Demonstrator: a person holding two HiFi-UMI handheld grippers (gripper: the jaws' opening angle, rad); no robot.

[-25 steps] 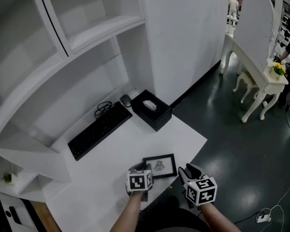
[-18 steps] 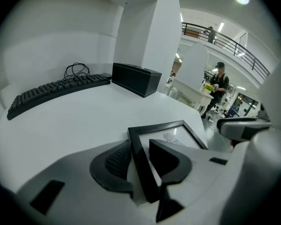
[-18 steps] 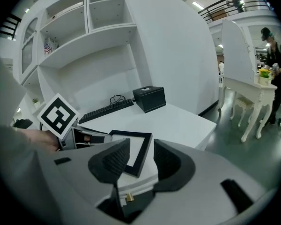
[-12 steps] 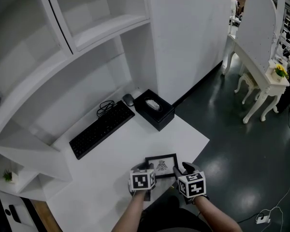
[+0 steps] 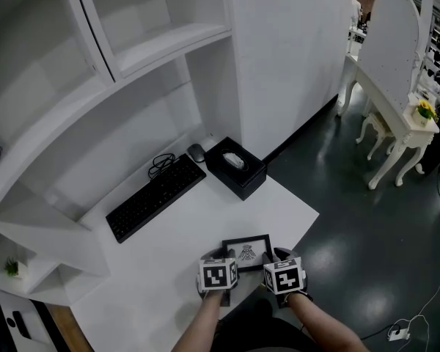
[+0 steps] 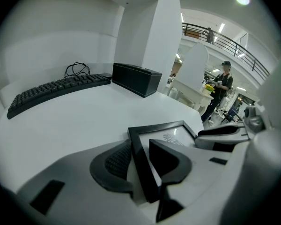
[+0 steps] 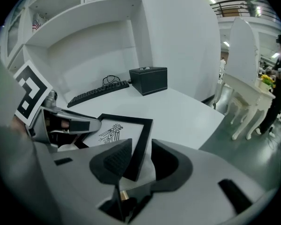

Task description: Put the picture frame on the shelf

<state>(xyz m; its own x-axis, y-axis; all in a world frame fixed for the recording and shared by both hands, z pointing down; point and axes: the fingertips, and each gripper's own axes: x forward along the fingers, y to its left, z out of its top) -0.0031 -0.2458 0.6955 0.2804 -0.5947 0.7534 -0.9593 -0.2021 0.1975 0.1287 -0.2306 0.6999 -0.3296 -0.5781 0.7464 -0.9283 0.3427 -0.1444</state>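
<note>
1. Head view: the picture frame (image 5: 247, 252) lies flat at lower centre on the white table (image 5: 205, 215), well apart from the shelf (image 5: 169, 39) at upper left.
2. Left gripper view: our left gripper (image 6: 141, 158) is clamped on the frame's left rail, probably to steady it.
3. Right gripper view: our right gripper (image 7: 140, 161) straddles the right rail. Its jaws have just been closing but are not yet pressing. We judge a two-sided lift is being prepared.

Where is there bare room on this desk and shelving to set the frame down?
Free: the shelf above the keyboard, and the desk between keyboard and picture frame. Crowded: the back corner around mouse and black box.
</note>
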